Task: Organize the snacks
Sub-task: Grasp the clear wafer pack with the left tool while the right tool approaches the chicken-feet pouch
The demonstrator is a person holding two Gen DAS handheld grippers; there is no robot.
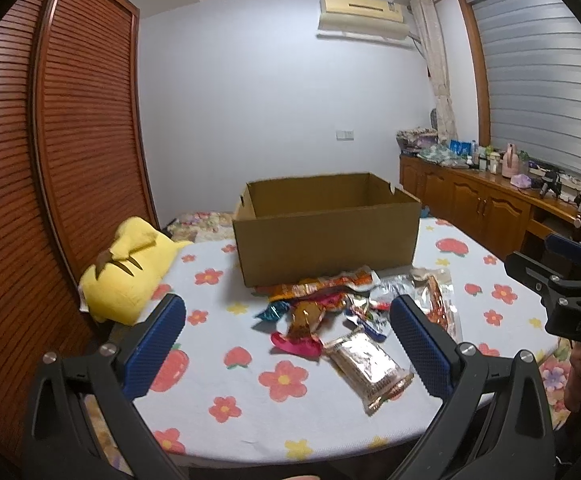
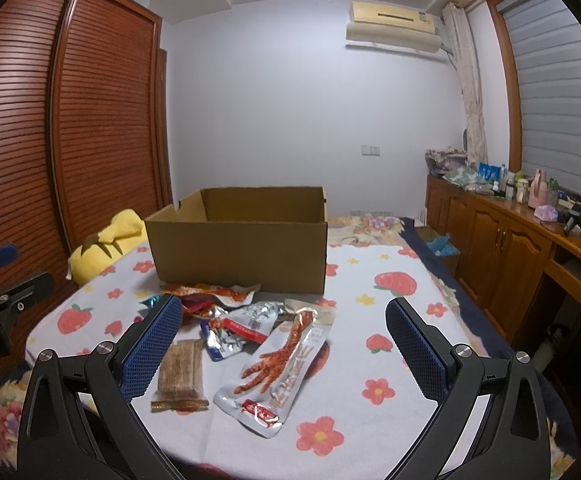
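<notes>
Presently, snacks: a loose heap of packets [image 2: 226, 320] is seen lying on the flowered surface [image 2: 390, 344], just in front of the near wall of the open cardboard box [image 2: 238, 256]; nothing can be seen inside the box from either view.
Left tool [image 1: 286, 320]: both blue pads are spread wide and nothing is held; the heap lies between and beyond them.
Right tool [image 2: 282, 320]: likewise spread wide and empty, with the chicken-foot packet [image 2: 282, 364] lying between its pads.
Risk, overlap: the packets are piled on one another, so a closing tool is judged likely to catch two at once or to drag a neighbour off the heap.
Risk, film: the wrappers look slick and flat, so a pinch at a thin edge is judged likely to slip.
Risk, box: the near wall stands touching the heap and could be pushed away by a forward reach.
Risk, crowding: both tools are aimed at one heap and could collide.
Left view only: the yellow plush toy [image 1: 130, 272] is shown whole, and the brown wafer packet [image 1: 370, 372] is shown unobstructed.
Right view only: the chicken-foot packet is shown whole, and the bare stretch of surface to the right of the box is shown.
</notes>
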